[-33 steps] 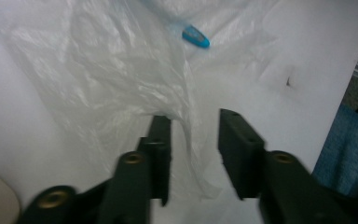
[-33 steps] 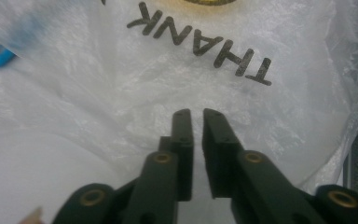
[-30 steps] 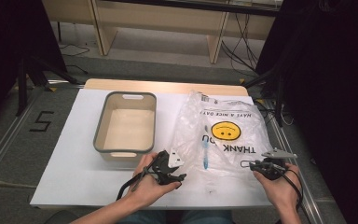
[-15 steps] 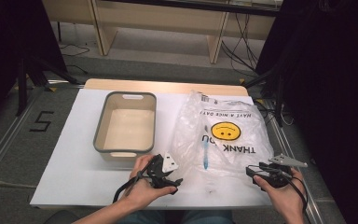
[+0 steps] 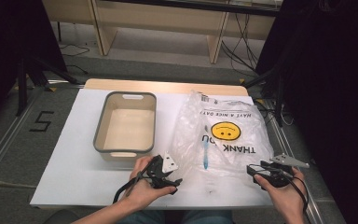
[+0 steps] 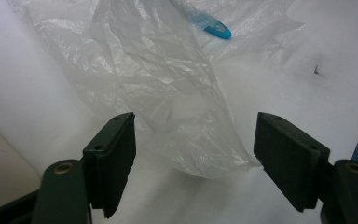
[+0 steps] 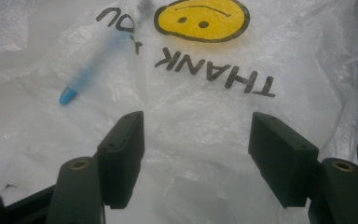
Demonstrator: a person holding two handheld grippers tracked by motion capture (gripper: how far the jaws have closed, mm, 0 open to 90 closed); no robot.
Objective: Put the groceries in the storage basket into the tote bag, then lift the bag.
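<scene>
Left gripper (image 6: 193, 158) released, jaws just widened — plastic bag (image 5: 223, 135) edge between them, unpinched. Right gripper (image 7: 196, 154) likewise freshly spread over the bag. Bag flat on desk (image 5: 74, 158), right of bin (image 5: 126, 123) — blue toothbrush (image 5: 205, 151) inside.

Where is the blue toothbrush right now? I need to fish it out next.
In the high view the blue toothbrush lies inside the clear plastic bag, toward its left side, right of the grey bin and between the two grippers.
</scene>
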